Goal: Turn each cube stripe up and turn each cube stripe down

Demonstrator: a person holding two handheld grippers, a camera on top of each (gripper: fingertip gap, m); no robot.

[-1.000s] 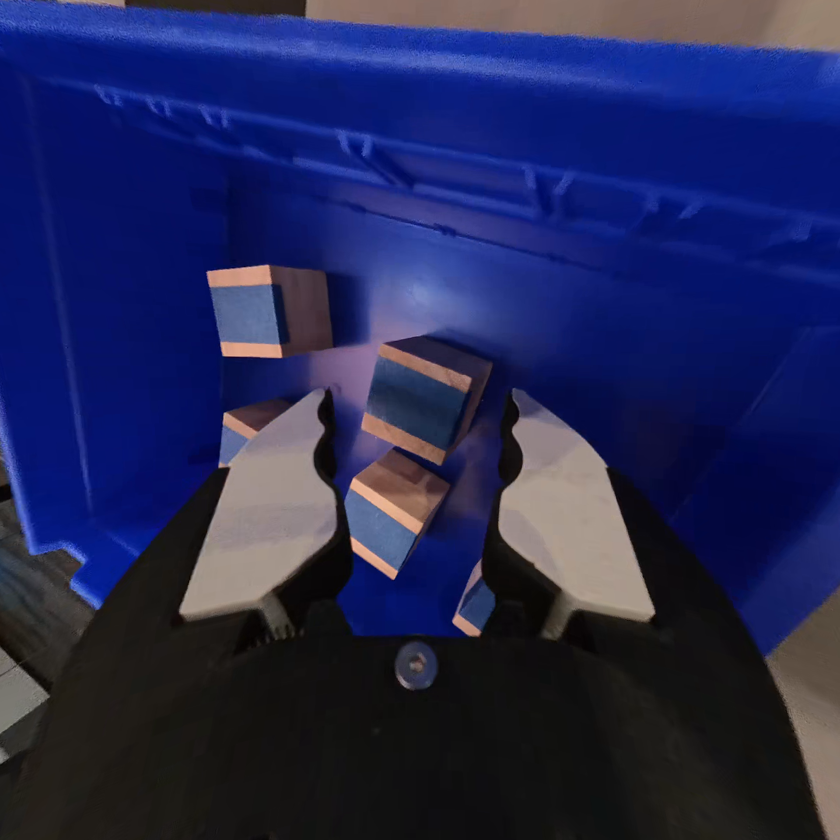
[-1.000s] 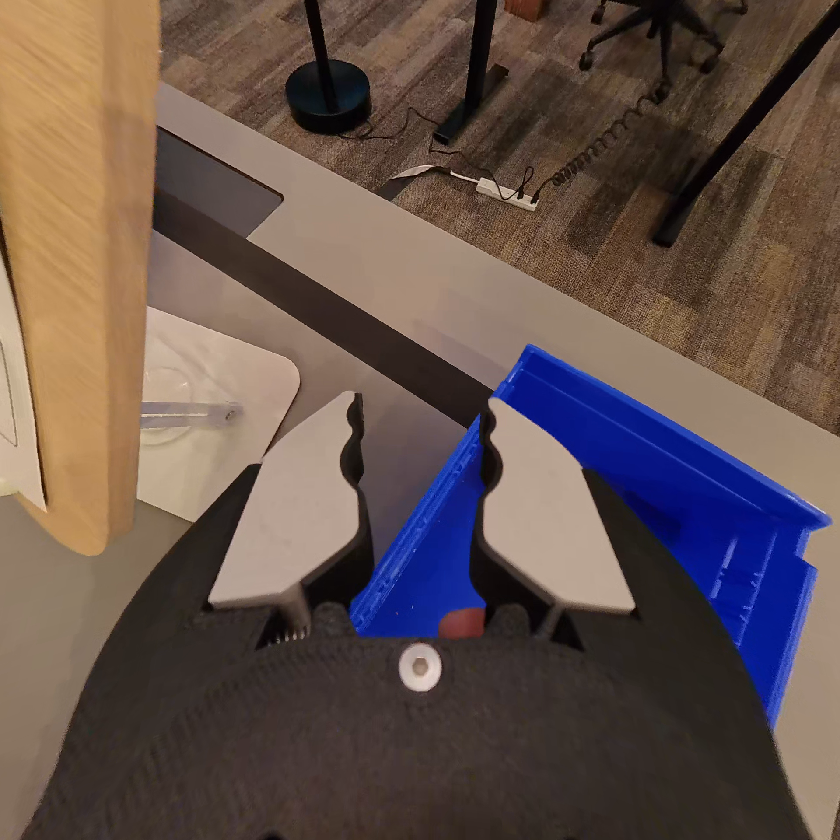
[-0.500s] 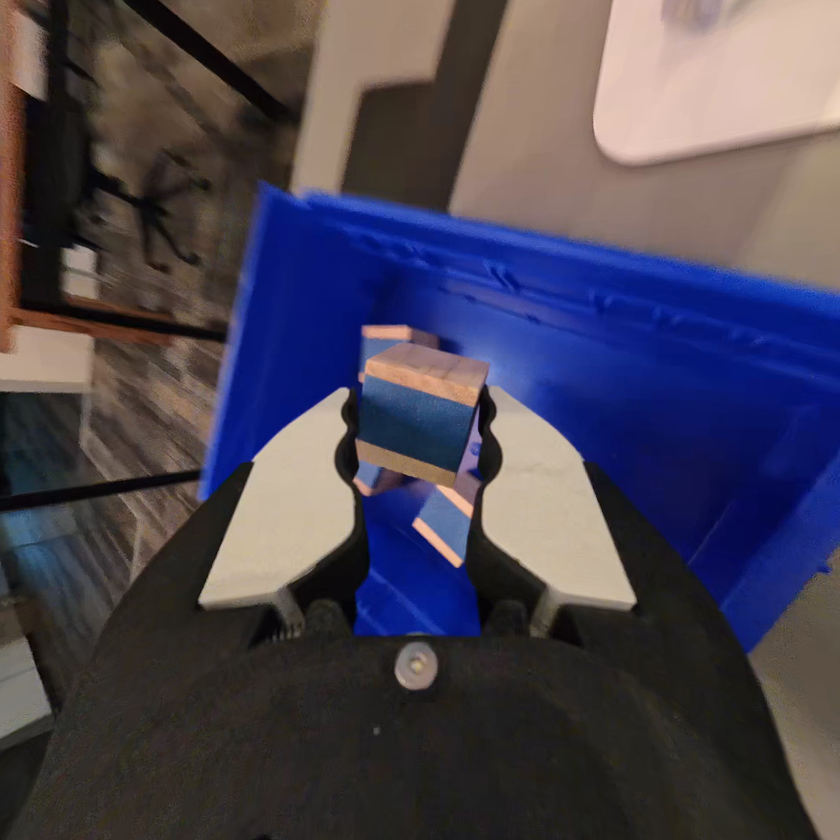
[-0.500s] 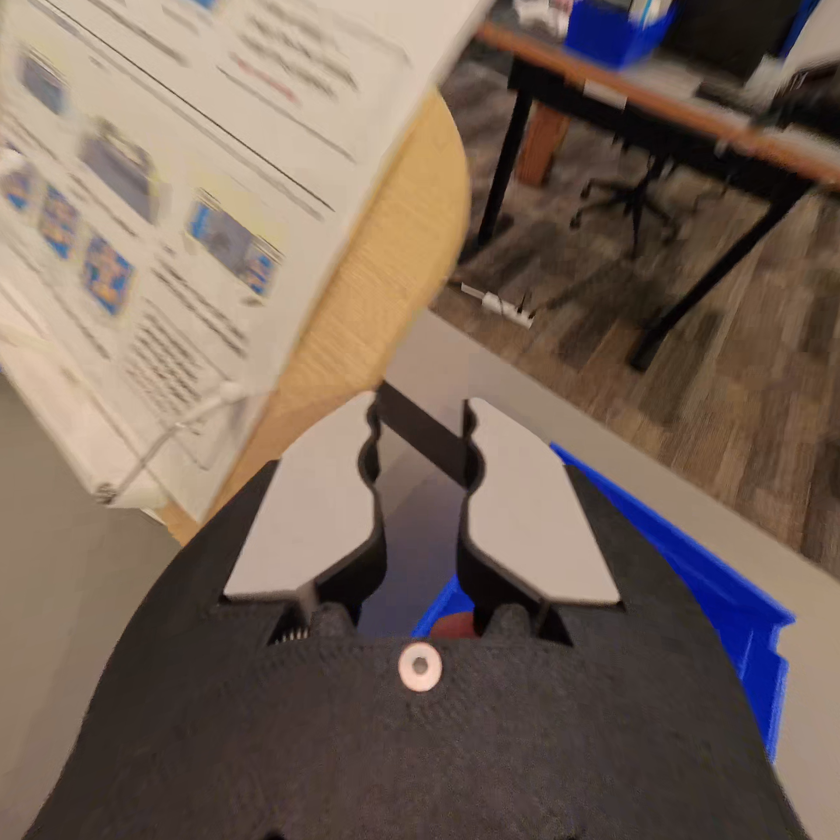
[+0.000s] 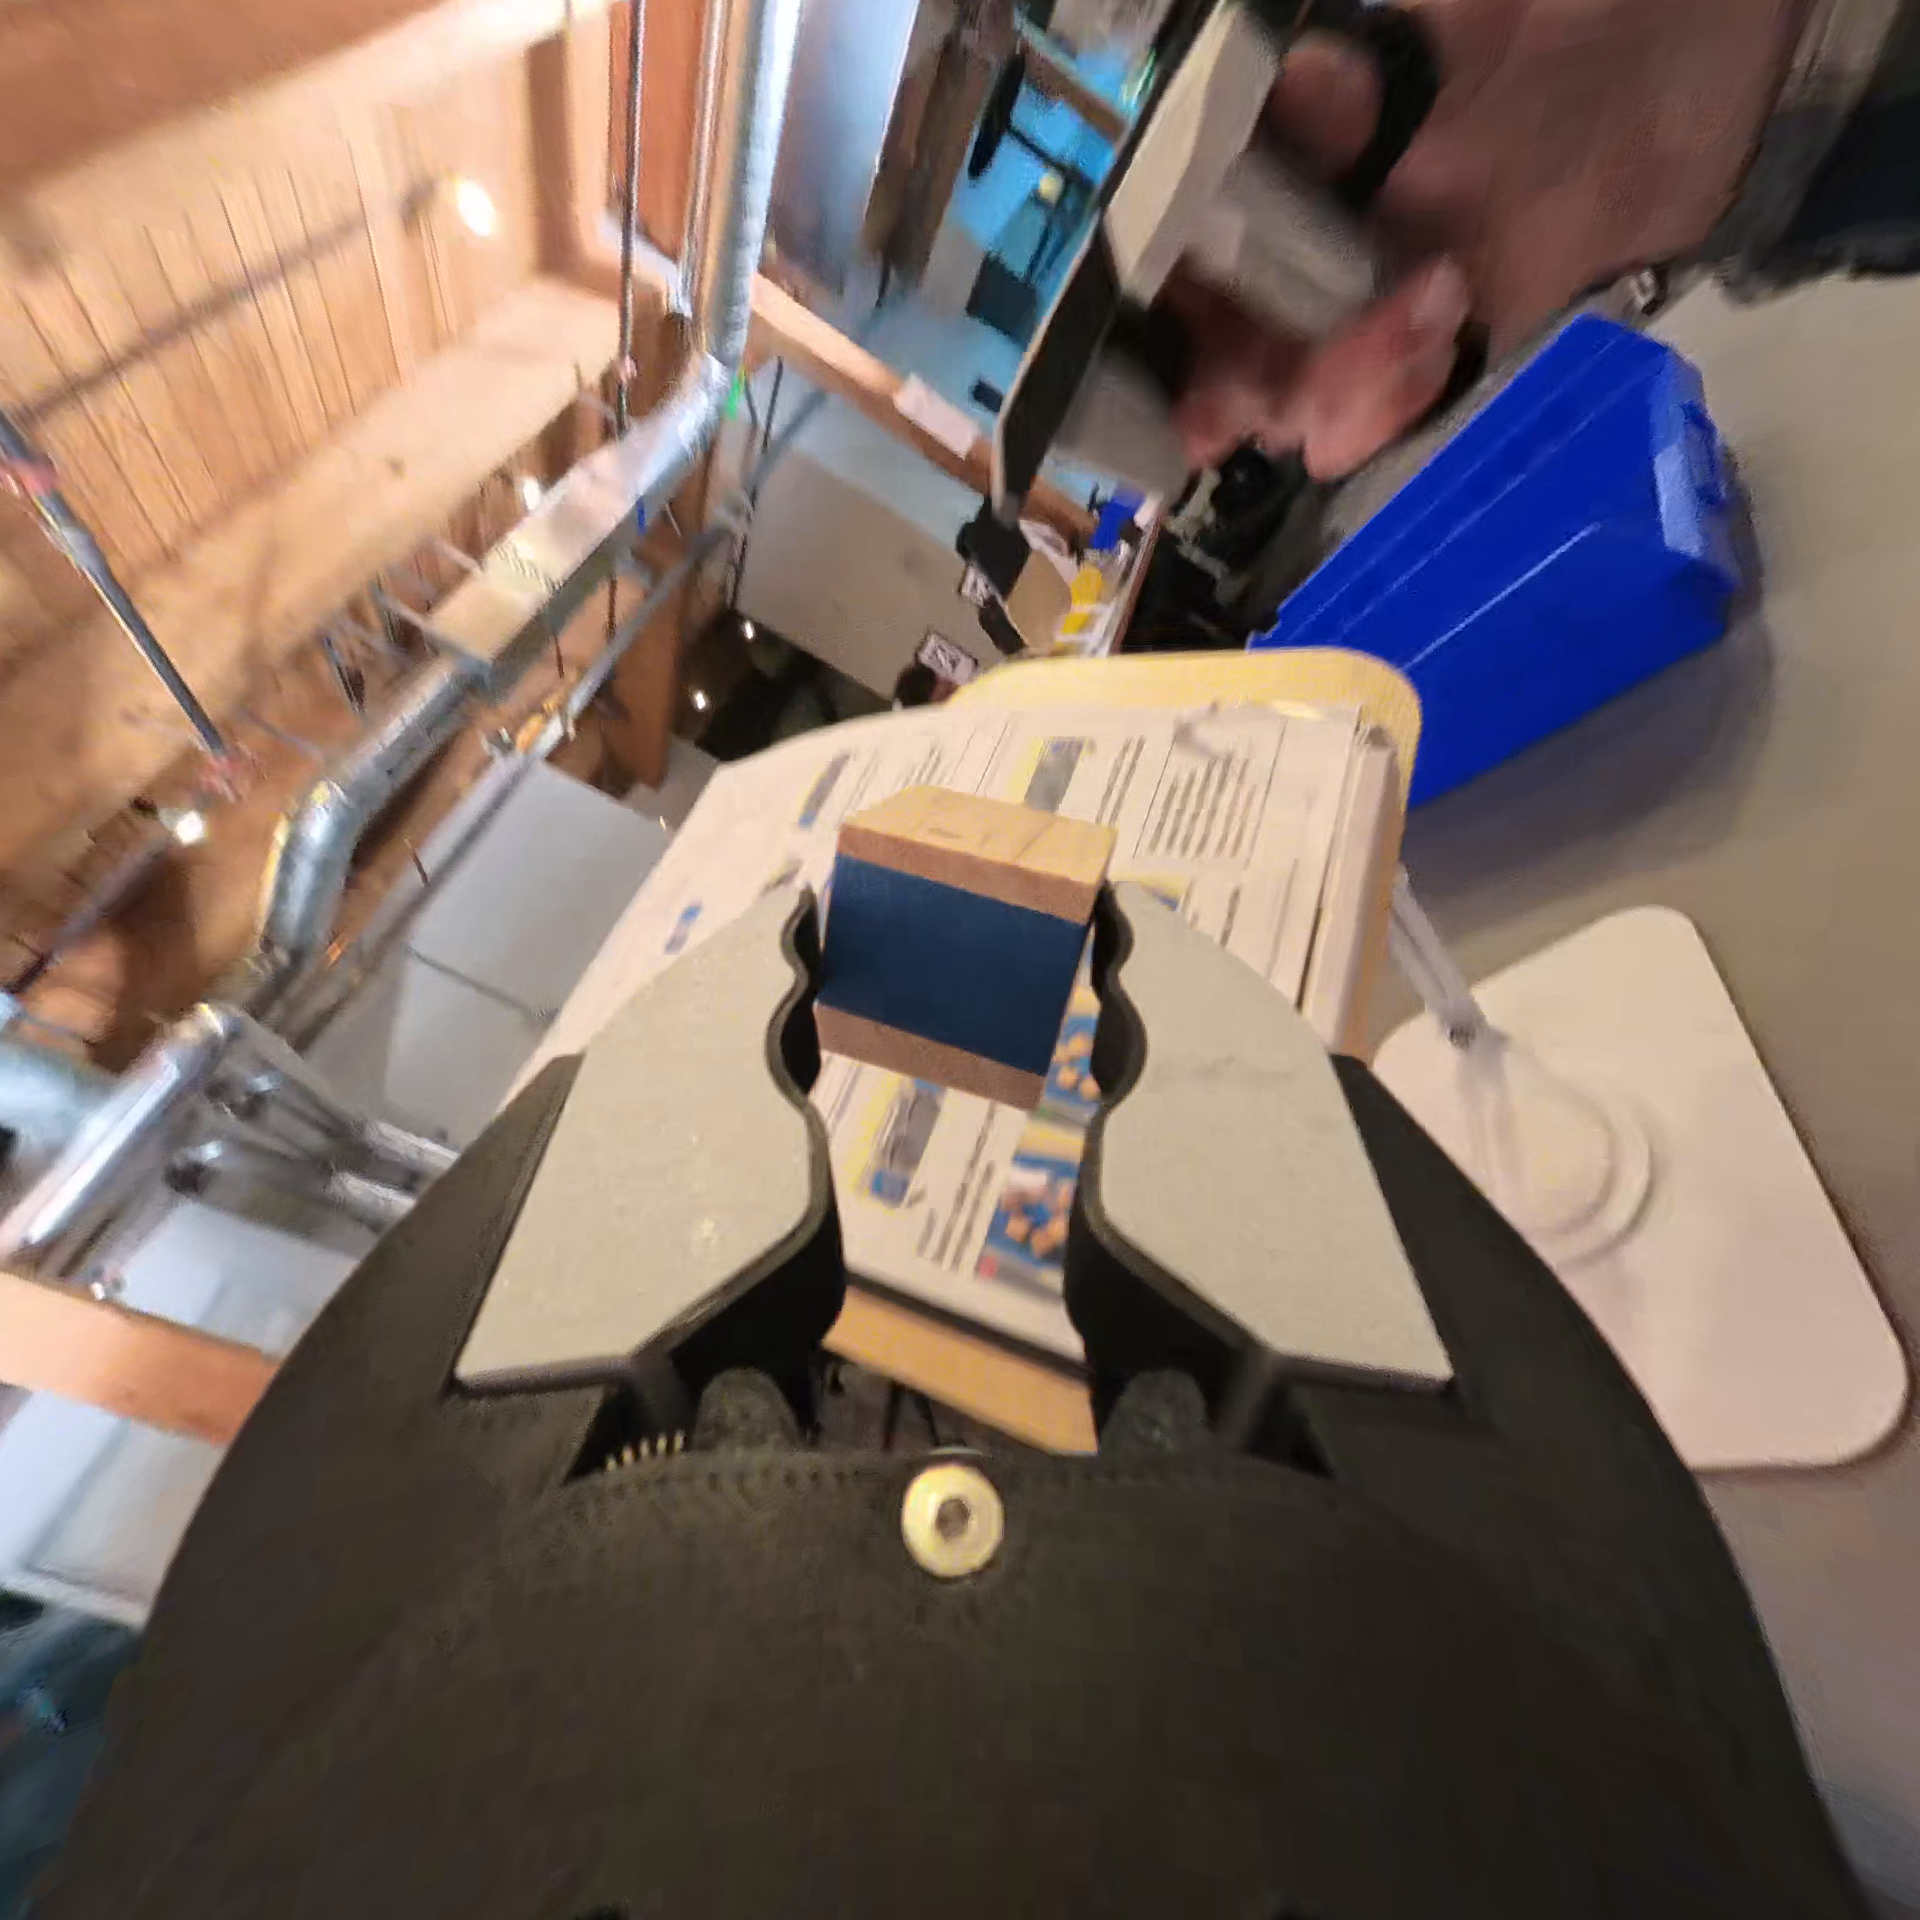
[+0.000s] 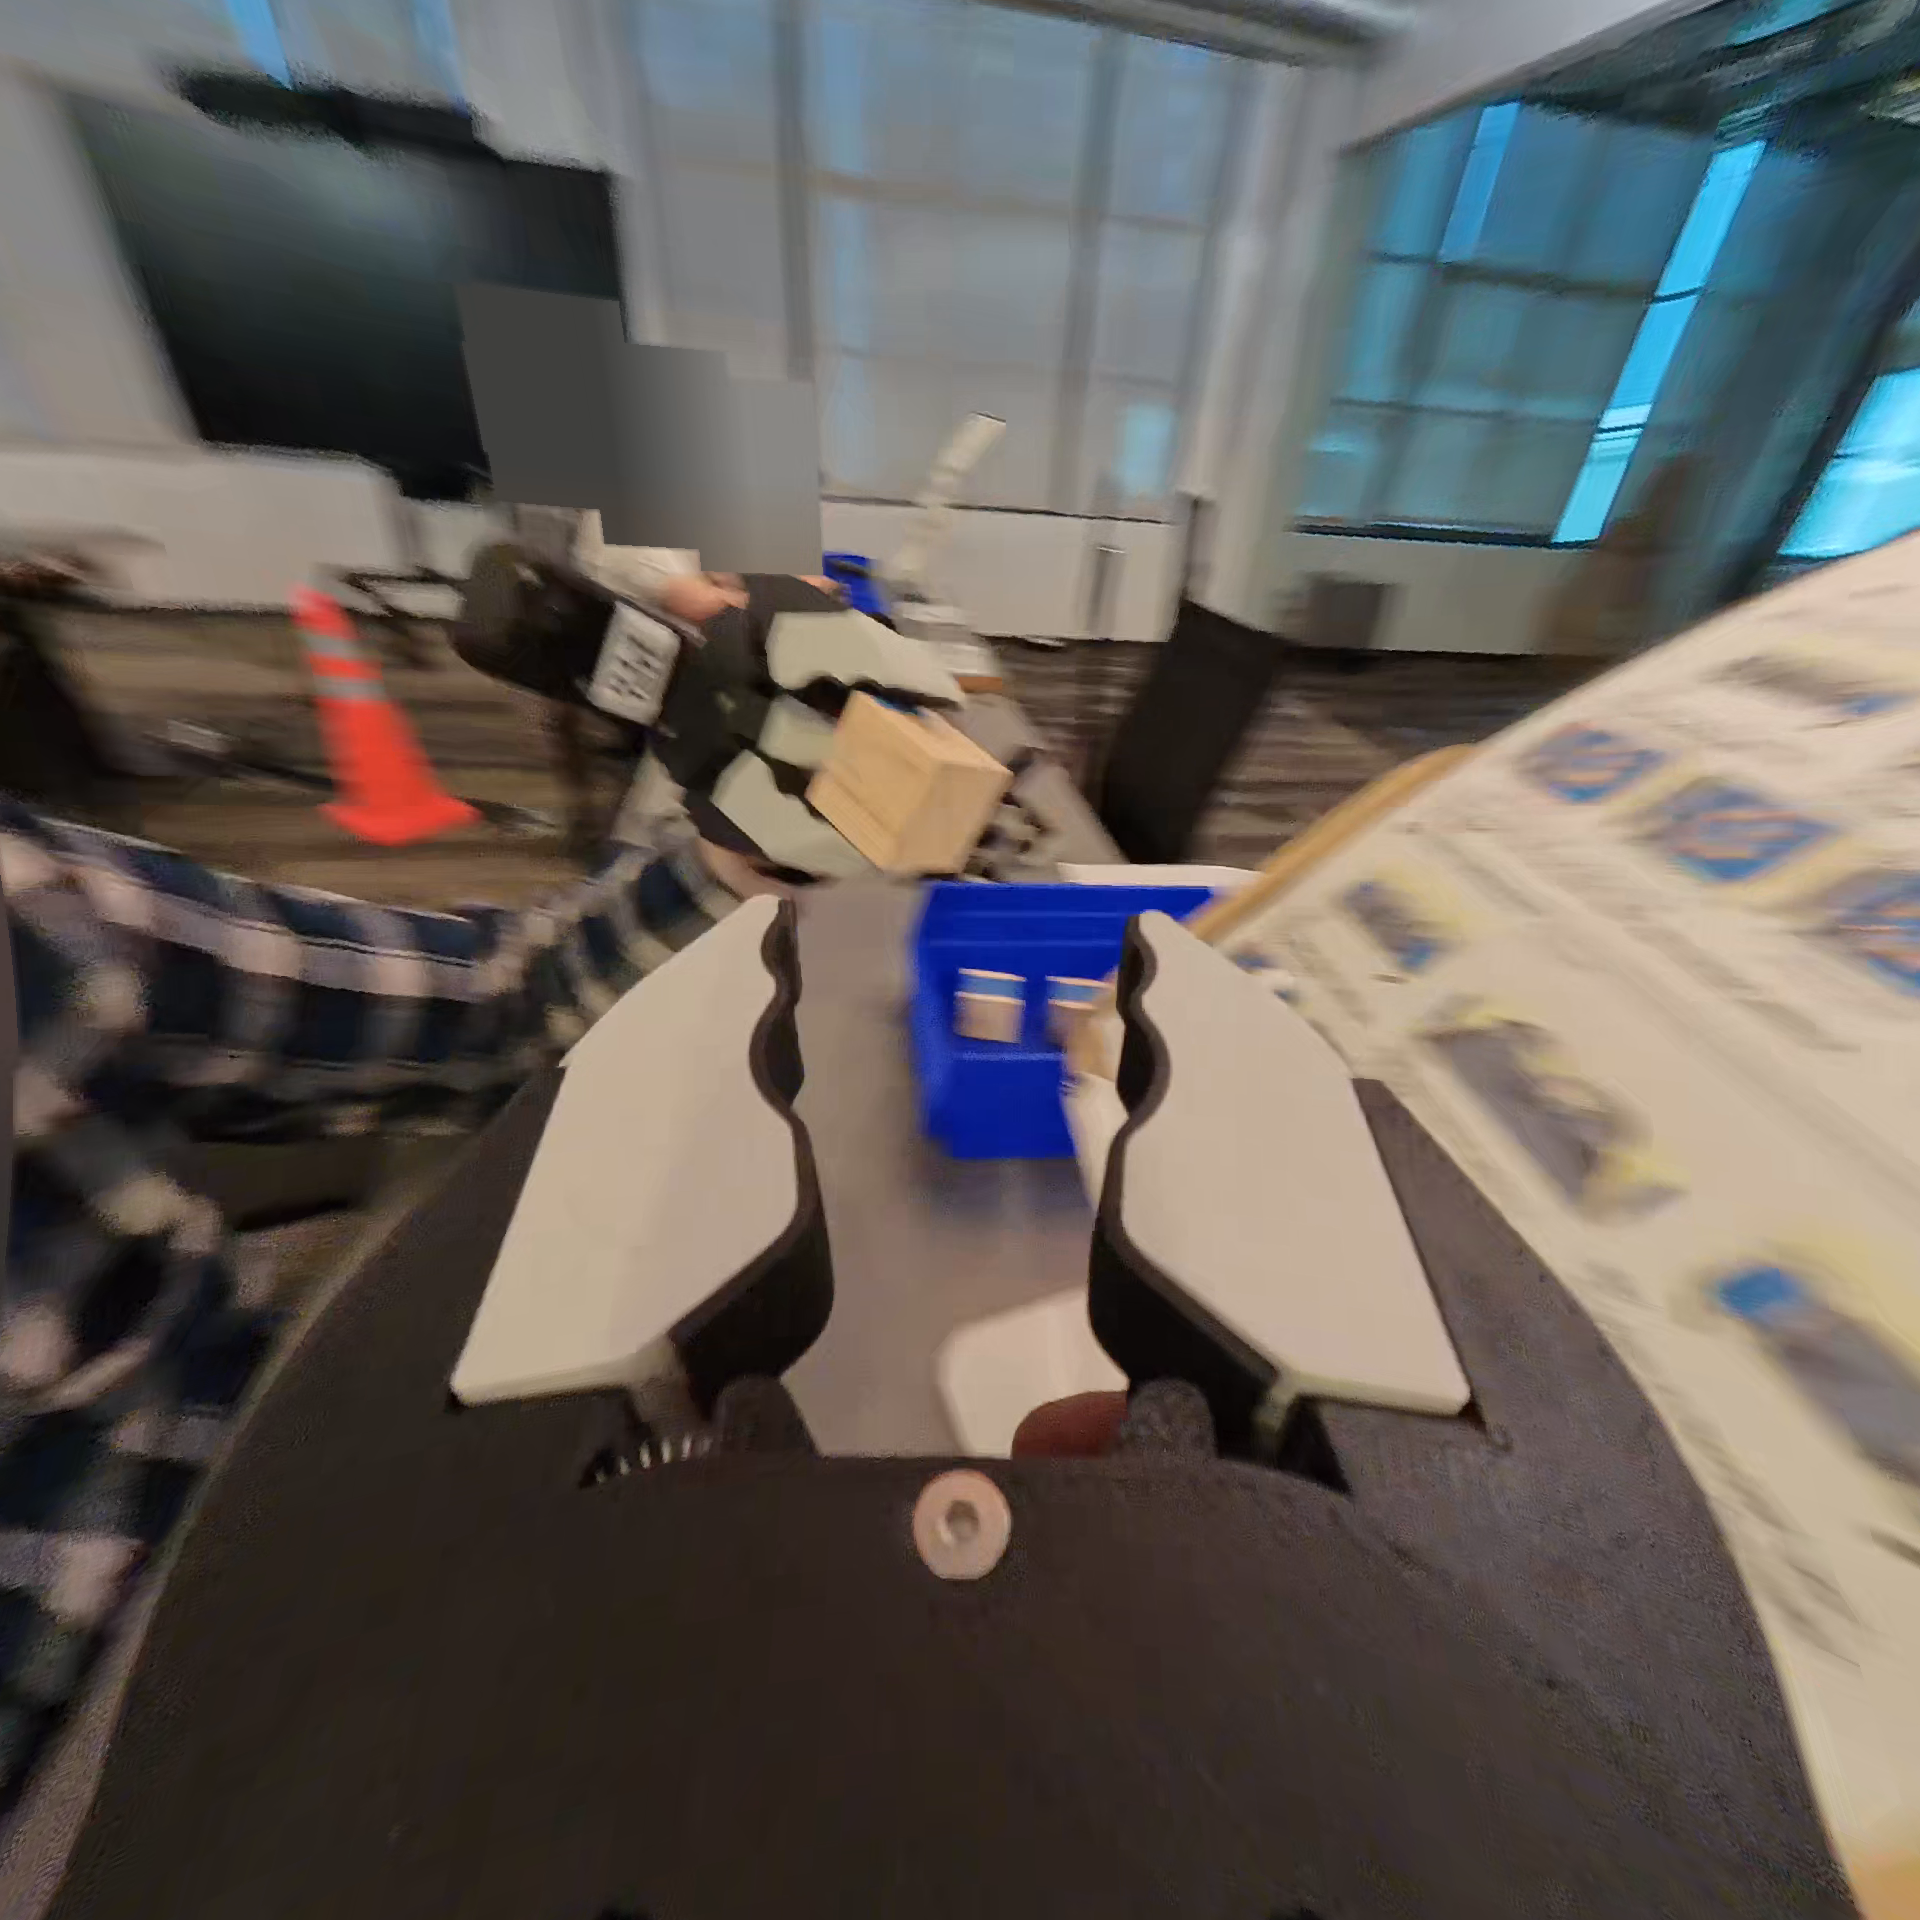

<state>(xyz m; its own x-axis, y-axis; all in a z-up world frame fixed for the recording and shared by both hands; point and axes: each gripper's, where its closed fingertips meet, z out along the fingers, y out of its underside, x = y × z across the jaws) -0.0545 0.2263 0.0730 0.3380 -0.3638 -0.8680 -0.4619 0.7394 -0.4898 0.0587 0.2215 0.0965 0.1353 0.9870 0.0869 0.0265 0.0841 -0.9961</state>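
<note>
Now I pinch a striped cube (image 5: pixel 961 961) aloft in my left hand-held gripper (image 5: pixel 951 971); right hand-held gripper (image 6: pixel 961 1023) spread, empty. Next: reorient, set down.

Changes from the earlier frames: the left gripper (image 5: pixel 951 977), a second ago open above the cubes inside the blue bin (image 5: pixel 1507 592), now has both fingers (image 5: pixel 675 1143) closed against the sides of one wooden cube (image 5: pixel 956 966) with a blue stripe, lifted clear of the bin and held in the air before a sheet of printed paper (image 5: pixel 1195 831) on a board. The right gripper (image 6: pixel 961 997), half a second ago narrowed, now stands wider, its jaws bare, and faces the room instead of the table edge; the left gripper with its cube (image 6: pixel 904 795) now appears in its view
</note>
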